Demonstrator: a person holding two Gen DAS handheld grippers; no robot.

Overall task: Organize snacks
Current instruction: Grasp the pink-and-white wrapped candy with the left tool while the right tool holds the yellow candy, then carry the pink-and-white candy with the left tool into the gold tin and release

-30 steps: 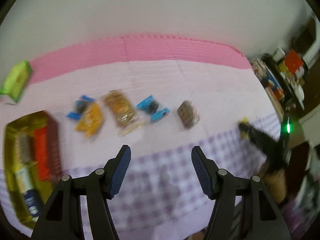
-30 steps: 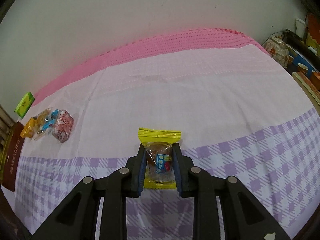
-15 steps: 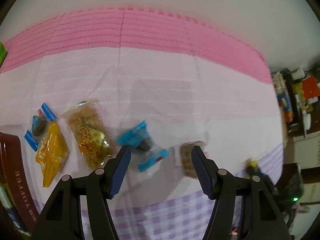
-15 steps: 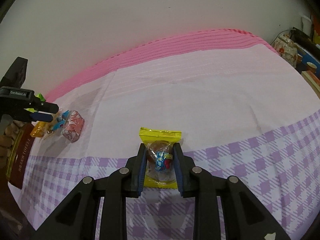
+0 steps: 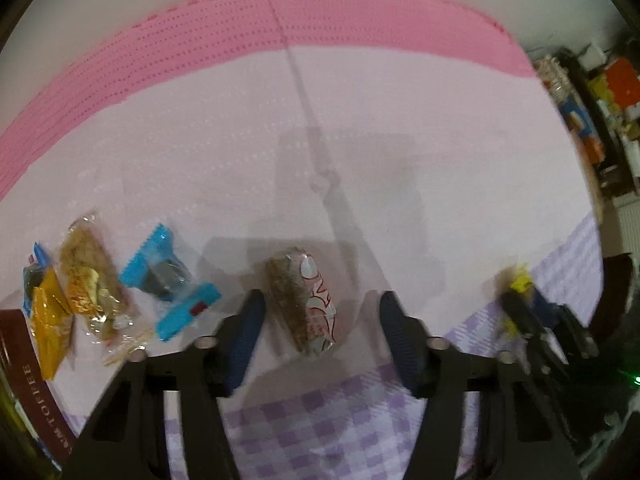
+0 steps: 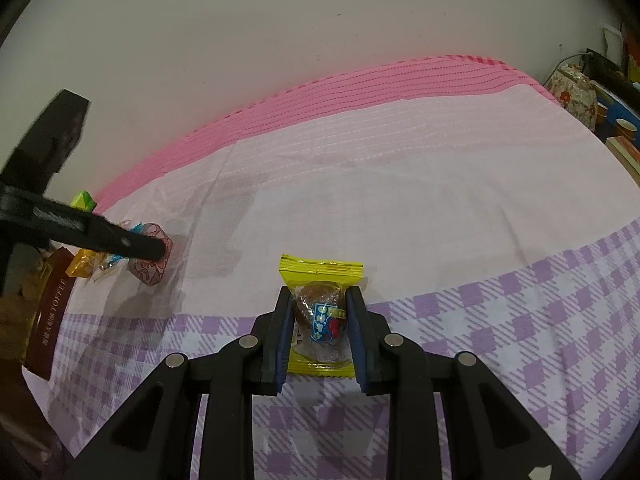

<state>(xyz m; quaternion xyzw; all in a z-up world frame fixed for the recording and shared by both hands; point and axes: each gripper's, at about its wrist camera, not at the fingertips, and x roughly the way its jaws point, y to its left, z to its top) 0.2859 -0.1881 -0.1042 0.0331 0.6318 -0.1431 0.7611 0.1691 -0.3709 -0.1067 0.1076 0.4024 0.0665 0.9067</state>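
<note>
Right claw clamped on a snack, left claw spread over another.

Our right gripper [image 6: 319,322] pinches the yellow-wrapped snack [image 6: 320,312] between its pads above the checked edge of the tablecloth [image 6: 400,184]. Our left gripper [image 5: 320,316] hangs with fingers wide apart on either side of the pink-and-white wrapped snack [image 5: 306,300], not touching it. To its left lie the blue packet [image 5: 170,280], the clear crumbly packet [image 5: 90,276] and the orange packet [image 5: 50,316], beside the brown toffee box [image 5: 32,392].
</note>
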